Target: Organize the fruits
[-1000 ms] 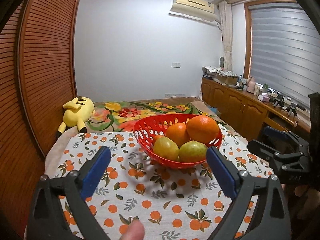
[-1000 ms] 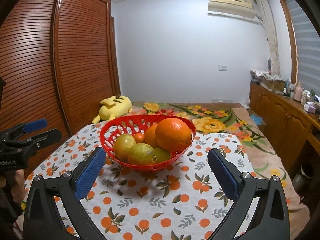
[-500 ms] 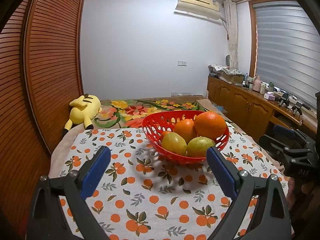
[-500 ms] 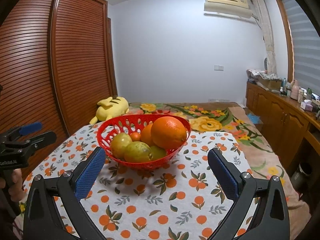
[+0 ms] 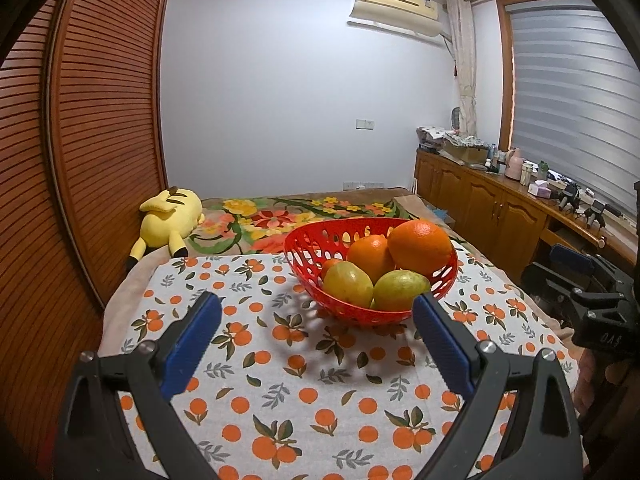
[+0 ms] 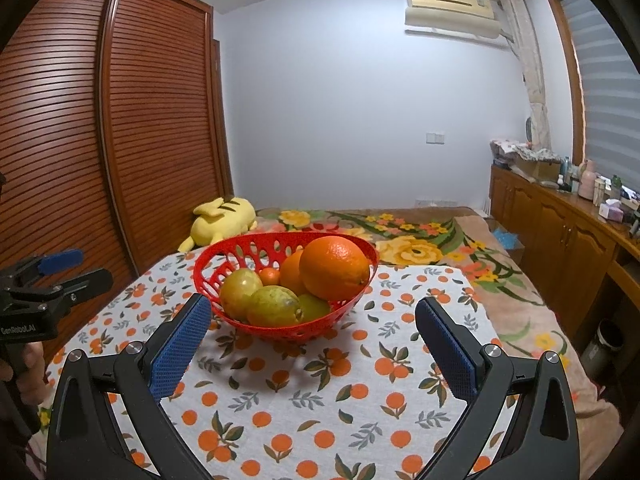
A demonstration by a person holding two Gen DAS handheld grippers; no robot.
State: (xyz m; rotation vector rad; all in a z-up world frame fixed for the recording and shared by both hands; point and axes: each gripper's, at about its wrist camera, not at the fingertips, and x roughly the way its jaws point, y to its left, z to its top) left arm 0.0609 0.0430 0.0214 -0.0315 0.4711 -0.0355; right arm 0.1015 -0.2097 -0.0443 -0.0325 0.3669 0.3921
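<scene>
Both grippers hung wide open and empty above the tablecloth [image 5: 304, 364]. The left gripper [image 5: 316, 336] and the right gripper [image 6: 312, 334] each showed ribbed blue pads [image 6: 180, 344] on black plastic arms, touching nothing. Beyond them, on the orange-printed cloth, stood the red basket [image 6: 224, 260], glossy plastic with oval holes. It held two dimpled round oranges [image 6: 334, 268], a small tangerine [image 6: 270, 276] and smooth yellow-green pears [image 5: 348, 284]. A yellow plush toy [image 5: 170, 218] lay on the floral blanket [image 6: 420, 240] behind.

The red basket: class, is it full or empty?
Full: the red basket holds oranges and yellow-green fruits heaped above its rim.
</scene>
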